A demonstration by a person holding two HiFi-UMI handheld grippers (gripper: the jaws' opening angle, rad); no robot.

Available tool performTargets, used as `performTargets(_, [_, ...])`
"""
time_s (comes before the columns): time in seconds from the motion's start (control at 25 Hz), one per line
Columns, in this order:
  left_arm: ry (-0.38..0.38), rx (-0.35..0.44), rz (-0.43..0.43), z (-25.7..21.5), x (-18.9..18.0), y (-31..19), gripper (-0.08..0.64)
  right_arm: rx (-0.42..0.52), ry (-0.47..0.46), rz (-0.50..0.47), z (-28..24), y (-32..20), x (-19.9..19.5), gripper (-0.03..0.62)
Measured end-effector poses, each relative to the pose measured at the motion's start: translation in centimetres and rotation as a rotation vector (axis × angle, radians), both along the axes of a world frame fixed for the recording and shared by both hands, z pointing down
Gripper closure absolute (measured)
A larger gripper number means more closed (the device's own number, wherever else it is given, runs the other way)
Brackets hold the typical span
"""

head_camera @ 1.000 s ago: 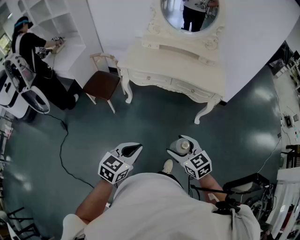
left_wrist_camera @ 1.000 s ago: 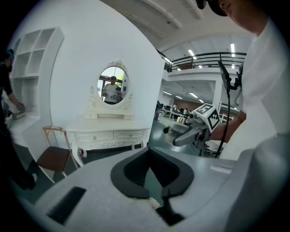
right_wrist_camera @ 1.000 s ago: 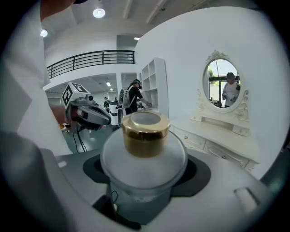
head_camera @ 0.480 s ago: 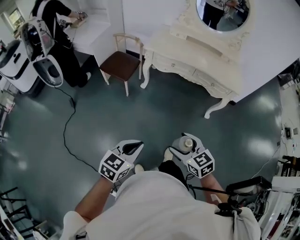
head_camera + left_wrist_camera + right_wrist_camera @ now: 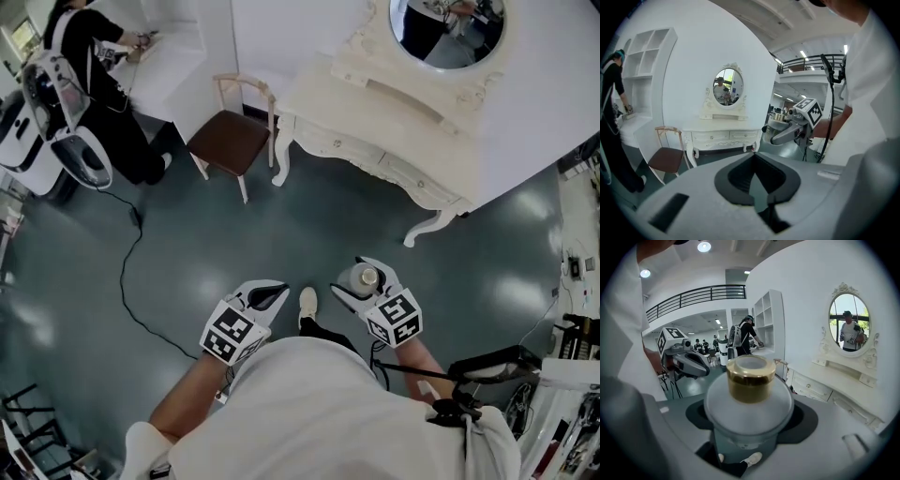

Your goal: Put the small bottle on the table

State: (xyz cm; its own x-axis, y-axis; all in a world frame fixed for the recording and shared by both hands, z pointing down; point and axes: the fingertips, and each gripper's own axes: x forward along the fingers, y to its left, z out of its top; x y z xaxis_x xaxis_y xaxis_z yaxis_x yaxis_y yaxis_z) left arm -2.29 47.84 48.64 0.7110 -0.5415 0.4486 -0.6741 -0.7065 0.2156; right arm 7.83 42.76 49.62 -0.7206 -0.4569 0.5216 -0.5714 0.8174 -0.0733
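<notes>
The small bottle is frosted and round with a gold cap, and it stands upright between the jaws of my right gripper, which is shut on it. Seen along that gripper, the bottle fills the centre and the jaws close on its sides. My left gripper hangs level with it to the left, shut and empty. The white dressing table with its oval mirror stands some way ahead across the floor. It also shows beyond each gripper as a table with drawers.
A wooden chair stands left of the table. A person in black works at a white shelf unit at the far left, beside a white machine. A black cable runs over the dark floor. My shoe shows between the grippers.
The room has shifted slightly in the head view as I walk; a shoe has stepped forward between the grippers. Both grippers hold the same pose and state.
</notes>
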Motion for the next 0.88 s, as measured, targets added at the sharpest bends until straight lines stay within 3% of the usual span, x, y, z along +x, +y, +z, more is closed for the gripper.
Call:
performTargets(0.2, [-0.059,0.033,0.017,-2.0,1.6,-10.3,0.557,0.041,-0.013,-0.008,-1.1,-10.4,1.6,0.252])
performTargets(0.36, [-0.039,0.04,0.007,-3.4,5.1,-17.2,0.557,0.046,-0.028,-0.016,-1.2,-17.0,4.5,0.252])
performTargets(0.52, [-0.032,0.038,0.008,-3.7,6.1,-23.1,0.557,0.032,-0.026,0.004,-0.2,-23.1,5.7,0.252])
performTargets(0.88, [-0.034,0.026,0.068,-1.9,1.1,-35.4,0.557,0.031,0.007,0.088,0.6,-35.6,2.8,0.252])
